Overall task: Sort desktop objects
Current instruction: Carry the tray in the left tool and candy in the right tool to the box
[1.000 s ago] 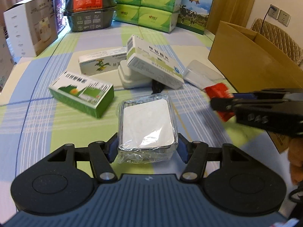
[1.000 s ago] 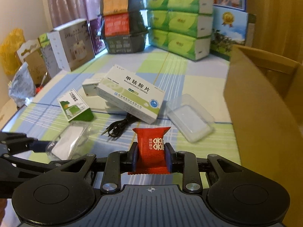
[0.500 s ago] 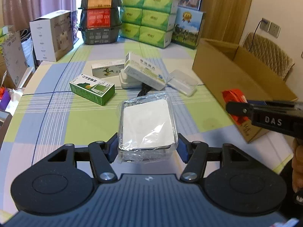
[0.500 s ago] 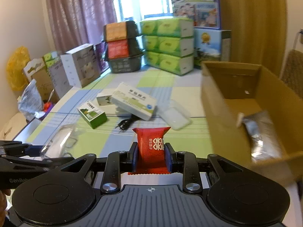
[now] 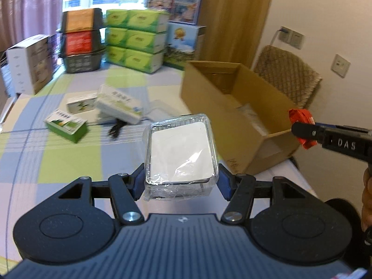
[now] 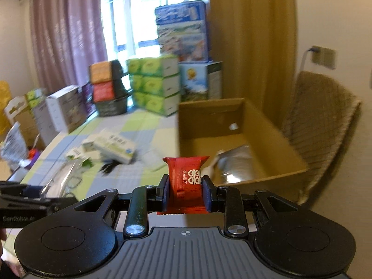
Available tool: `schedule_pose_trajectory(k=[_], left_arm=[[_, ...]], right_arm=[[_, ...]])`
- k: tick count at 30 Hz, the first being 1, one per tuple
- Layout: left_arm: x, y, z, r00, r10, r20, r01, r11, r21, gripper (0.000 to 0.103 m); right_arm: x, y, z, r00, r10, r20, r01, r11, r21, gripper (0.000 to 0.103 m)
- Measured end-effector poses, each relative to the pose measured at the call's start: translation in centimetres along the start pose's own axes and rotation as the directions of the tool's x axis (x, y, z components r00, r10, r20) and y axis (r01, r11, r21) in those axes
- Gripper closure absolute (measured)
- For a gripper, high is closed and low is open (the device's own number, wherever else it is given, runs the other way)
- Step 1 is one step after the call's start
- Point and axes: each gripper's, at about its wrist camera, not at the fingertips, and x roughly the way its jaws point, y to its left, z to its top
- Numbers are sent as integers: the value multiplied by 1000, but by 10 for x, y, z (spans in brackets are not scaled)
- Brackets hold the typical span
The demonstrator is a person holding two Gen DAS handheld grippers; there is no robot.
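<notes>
Daylight from rear window (image 6: 144, 11), blown out; background motion-blurred in both views. Fisheye bends edges; glare on plastic-wrapped box (image 5: 181, 153).

Right tool (image 6: 186, 191) clamps red sachet (image 6: 186, 181), raised above desk (image 6: 139, 169). Open cardboard box (image 6: 234, 139) at 1 o'clock, silver pouch (image 6: 234, 165) inside. Medicine boxes (image 6: 114, 148) at 10 o'clock. Left tool (image 6: 28, 201) at 9 o'clock, grip unclear.

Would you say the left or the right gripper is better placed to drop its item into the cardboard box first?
Probably the right gripper: its red packet hangs at the cardboard box near rim. The left gripper holds the wrapped white box short of the box's side wall.
</notes>
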Motion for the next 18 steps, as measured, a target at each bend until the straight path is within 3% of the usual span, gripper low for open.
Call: schedule_pose_trajectory(k=[7,18], left_arm=[[13,-46,22,999,-52,2,52,998,41,47],[44,-83,49,998,-52,-45,54,998,41,47]], right_arm=[[-10,-35,10,999,-45,26,45,999,26,77],[6,-72,18,998,-59,24,58,997,52,77]])
